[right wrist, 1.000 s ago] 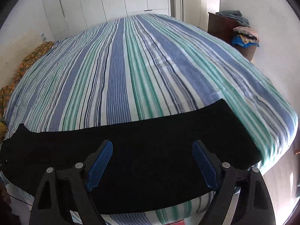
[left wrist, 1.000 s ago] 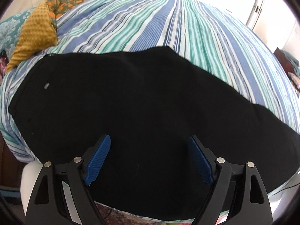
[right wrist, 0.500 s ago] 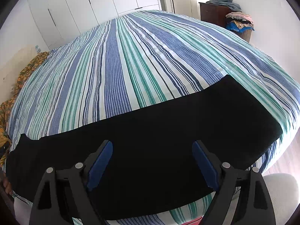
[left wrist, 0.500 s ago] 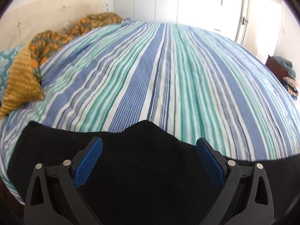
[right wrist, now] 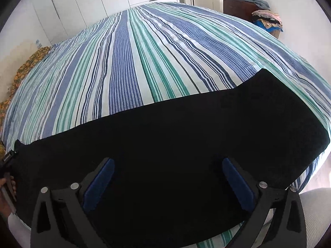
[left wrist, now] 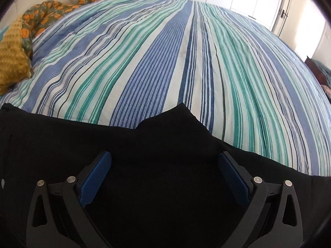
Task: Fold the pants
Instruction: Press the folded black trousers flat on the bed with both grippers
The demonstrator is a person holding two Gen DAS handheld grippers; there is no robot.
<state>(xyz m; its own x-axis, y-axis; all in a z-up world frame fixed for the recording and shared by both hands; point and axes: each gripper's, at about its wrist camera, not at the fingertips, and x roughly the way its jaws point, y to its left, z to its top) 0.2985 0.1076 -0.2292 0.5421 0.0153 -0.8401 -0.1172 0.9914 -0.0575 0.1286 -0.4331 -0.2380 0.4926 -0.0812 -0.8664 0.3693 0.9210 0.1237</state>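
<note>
— What does the room hold from where you stand?

— A bed [left wrist: 186, 57] under a blue, green and white striped cover fills most of my view. White cupboard doors [right wrist: 115, 2] line the far wall.

— Anything else?

— A dark wooden cabinet [right wrist: 238, 8] against the white wall [right wrist: 300, 20], folded clothes [right wrist: 266, 18] piled on top. An orange-patterned quilt [left wrist: 62, 10] and a mustard blanket [left wrist: 10, 57] lie bunched at the bed's edge. Bright daylight throughout.

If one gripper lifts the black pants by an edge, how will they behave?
The pants lie flat and follow the bedspread, so they would probably droop limply rather than hold shape. Being long, one pinch likely leaves most trailing. The matte cloth seems unlikely to slip.
</note>
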